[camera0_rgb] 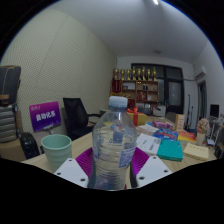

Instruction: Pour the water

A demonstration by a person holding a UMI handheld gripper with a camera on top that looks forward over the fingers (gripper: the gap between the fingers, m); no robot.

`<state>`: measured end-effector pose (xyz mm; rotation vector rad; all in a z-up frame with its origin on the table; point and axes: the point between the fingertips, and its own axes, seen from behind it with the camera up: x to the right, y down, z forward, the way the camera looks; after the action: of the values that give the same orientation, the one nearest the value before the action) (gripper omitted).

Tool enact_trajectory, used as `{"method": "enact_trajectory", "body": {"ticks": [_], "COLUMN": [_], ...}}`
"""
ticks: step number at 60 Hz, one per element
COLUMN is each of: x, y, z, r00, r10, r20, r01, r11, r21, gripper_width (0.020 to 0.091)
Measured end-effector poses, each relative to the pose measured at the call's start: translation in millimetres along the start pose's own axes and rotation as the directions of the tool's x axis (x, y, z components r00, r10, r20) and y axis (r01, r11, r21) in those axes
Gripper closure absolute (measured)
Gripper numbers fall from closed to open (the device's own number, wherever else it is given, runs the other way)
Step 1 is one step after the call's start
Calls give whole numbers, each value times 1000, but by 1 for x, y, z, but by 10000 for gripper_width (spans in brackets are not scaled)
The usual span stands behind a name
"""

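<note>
The jaws (112,165) are clamping the clear plastic water bottle (114,140) upright, keeping it level, with the pale green cup (57,151) waiting alongside for the pour.

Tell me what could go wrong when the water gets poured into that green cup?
1. The clear plastic water bottle stands between the tool's pads, but its white cap looks still on, so nothing would pour until it is opened.
2. The pale green cup sits off to one side with a narrow mouth, so water might miss it.
3. A teal book and papers lie nearby on the wooden table and could get wet.
</note>
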<state>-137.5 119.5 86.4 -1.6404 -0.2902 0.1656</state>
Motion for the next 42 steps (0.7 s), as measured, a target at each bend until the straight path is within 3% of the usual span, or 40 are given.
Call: {"method": "enact_trajectory", "body": {"ticks": [5,13,16,17,42], "x": [-3,-4,-3,-2,-3], "y": [-2,0,3,5,9], "z": [2,-1,-2,-4,-69], "r00": [999,999,997,997,1000], "r10": [-32,-40,-72,-77,-10], "r20": [-10,-12,3,13,15], "r01": [32,40,72,77,10], "r11": [999,999,996,996,999], "r21": [-5,-24,-46,-48,-35], "gripper_width": [594,438,356,253,264]}}
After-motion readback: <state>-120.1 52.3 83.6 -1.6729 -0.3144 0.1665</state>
